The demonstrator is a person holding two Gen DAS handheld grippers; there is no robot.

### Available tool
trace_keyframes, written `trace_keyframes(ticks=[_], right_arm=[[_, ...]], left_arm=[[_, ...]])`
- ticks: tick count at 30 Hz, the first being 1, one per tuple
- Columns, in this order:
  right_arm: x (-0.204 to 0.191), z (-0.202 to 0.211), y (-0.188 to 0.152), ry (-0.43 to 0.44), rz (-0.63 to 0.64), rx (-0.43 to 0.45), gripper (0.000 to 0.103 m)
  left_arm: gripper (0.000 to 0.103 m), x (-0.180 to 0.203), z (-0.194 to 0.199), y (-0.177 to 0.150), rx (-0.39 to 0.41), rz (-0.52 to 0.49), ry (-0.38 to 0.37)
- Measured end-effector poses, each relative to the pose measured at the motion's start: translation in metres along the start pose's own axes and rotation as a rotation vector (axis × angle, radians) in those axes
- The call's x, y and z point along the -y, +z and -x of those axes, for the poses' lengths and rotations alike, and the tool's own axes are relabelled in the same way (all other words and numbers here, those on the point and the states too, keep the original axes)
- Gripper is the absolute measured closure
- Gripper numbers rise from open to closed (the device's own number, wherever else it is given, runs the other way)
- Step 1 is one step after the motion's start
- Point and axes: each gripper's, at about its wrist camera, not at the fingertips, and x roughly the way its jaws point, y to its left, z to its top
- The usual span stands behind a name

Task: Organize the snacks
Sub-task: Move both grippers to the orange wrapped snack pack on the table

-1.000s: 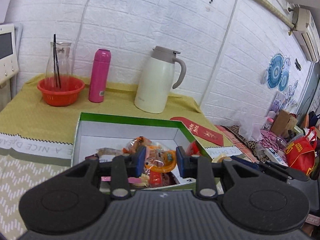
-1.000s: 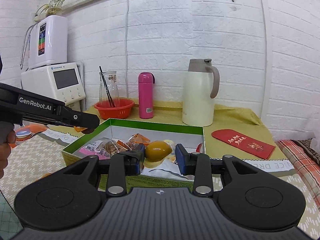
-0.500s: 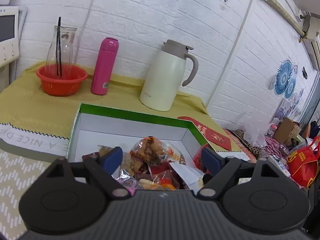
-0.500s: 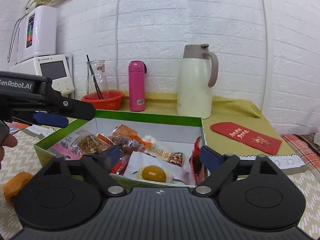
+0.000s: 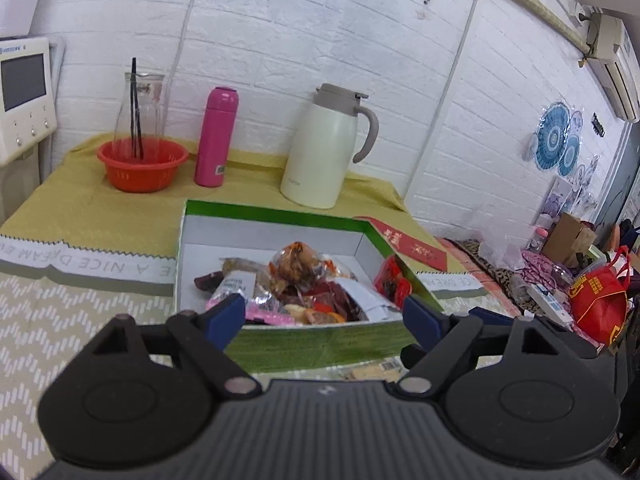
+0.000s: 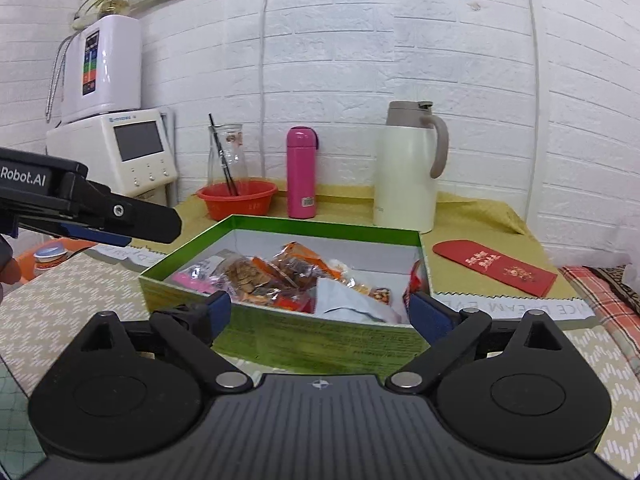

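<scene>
From my seat the worktop [image 6: 472,276] fills most of both views, draped in a yellow-green cloth. On it sits the green box [image 6: 320,340], open at the top, with the snacks [image 6: 280,276] heaped inside on its white floor: clear and orange packets, a pink one, a white one. Behind the box stand a cream jug [image 6: 406,168], a pink flask [image 6: 302,172] and a red bowl [image 6: 236,198] holding a glass carafe. A red envelope [image 6: 496,266] lies flat to the right of the box. My left gripper [image 5: 324,316] and right gripper [image 6: 320,312] both hover just short of the box's near wall, fingers spread wide apart, nothing between them.
</scene>
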Motion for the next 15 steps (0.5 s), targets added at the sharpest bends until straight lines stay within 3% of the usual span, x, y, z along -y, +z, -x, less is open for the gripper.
trace_keyframes(ticks=[2,5,15], right_arm=[[-0.01,-0.001,-0.006,-0.014,0.007,-0.089,0.0],[-0.02,0.021,-0.025,0.065,0.009,-0.051,0.0],[-0.062,0.049,-0.059,0.196,-0.048,-0.132,0.0]], left_arm=[[0.018,-0.004,0.006,-0.01,-0.039,0.024,0.038],[0.018,-0.016,0.032,-0.035,-0.011,0.03,0.02],[0.018,-0.044,0.079,-0.101,-0.088,0.05,0.075]])
